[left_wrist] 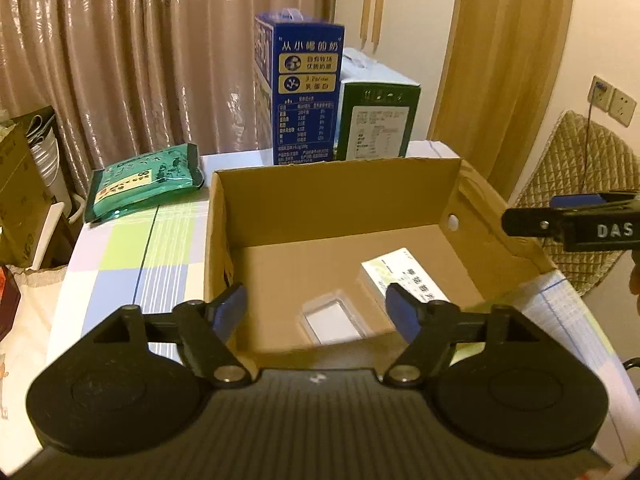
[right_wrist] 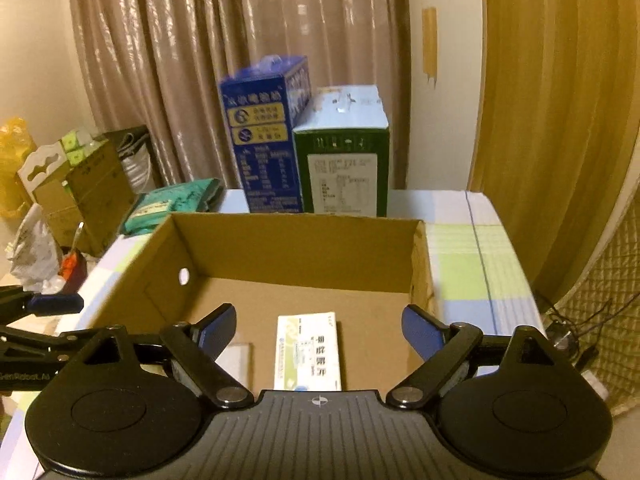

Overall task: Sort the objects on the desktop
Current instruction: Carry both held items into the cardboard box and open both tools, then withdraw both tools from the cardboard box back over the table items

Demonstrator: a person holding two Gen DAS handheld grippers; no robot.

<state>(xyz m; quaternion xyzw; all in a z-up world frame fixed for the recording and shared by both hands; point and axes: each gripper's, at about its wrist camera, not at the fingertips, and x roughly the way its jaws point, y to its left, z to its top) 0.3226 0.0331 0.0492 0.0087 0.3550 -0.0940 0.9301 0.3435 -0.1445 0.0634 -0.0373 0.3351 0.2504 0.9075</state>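
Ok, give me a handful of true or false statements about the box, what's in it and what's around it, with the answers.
1. The cardboard box holds a white medicine packet. True.
2. The left gripper is shut on the clear plastic case. False: its jaws are open and empty, and the case lies on the box floor.
3. The blue milk carton stands behind the box. True.
4. The green pouch lies inside the box. False: it lies on the tablecloth beside the box.
5. The right gripper is open. True.
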